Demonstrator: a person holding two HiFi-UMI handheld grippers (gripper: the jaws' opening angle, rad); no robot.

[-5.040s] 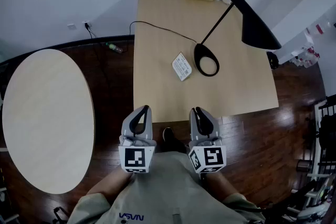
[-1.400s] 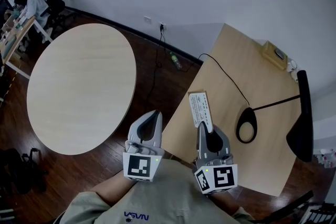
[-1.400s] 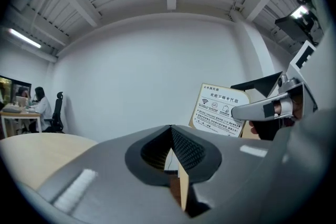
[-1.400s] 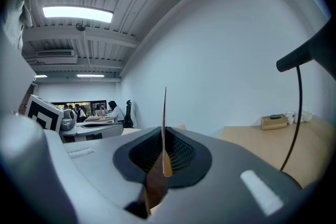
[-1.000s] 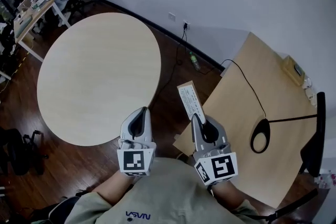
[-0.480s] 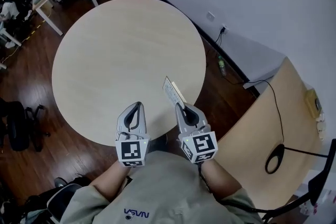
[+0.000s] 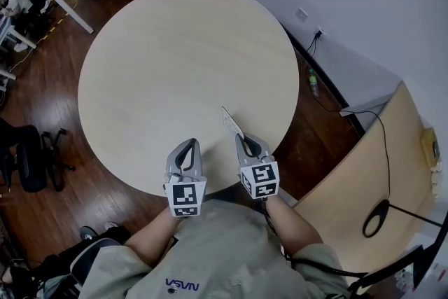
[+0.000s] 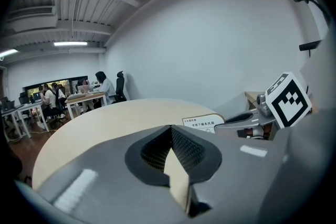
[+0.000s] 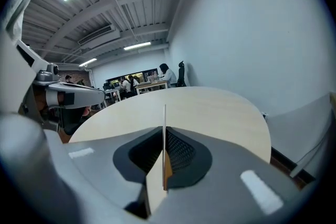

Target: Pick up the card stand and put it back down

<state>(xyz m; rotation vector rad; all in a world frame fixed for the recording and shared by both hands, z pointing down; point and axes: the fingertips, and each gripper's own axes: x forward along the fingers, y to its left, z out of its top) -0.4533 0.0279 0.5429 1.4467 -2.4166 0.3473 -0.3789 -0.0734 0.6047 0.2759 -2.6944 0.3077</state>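
Plainly the right gripper [image 7: 242,141] is pinching the card stand [image 7: 231,123] by its near edge. The card runs straight on from the jaws, above the round table's [image 7: 175,59] near rim, so setting down looks like forward and down. The left gripper [image 7: 187,145], alongside, is pressed together, empty.

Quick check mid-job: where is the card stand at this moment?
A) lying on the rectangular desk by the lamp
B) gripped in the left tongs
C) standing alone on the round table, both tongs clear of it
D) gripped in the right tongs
D: the right gripper view shows the card stand edge-on, pinched in the right tongs, which the head view places over the near part of the round table.
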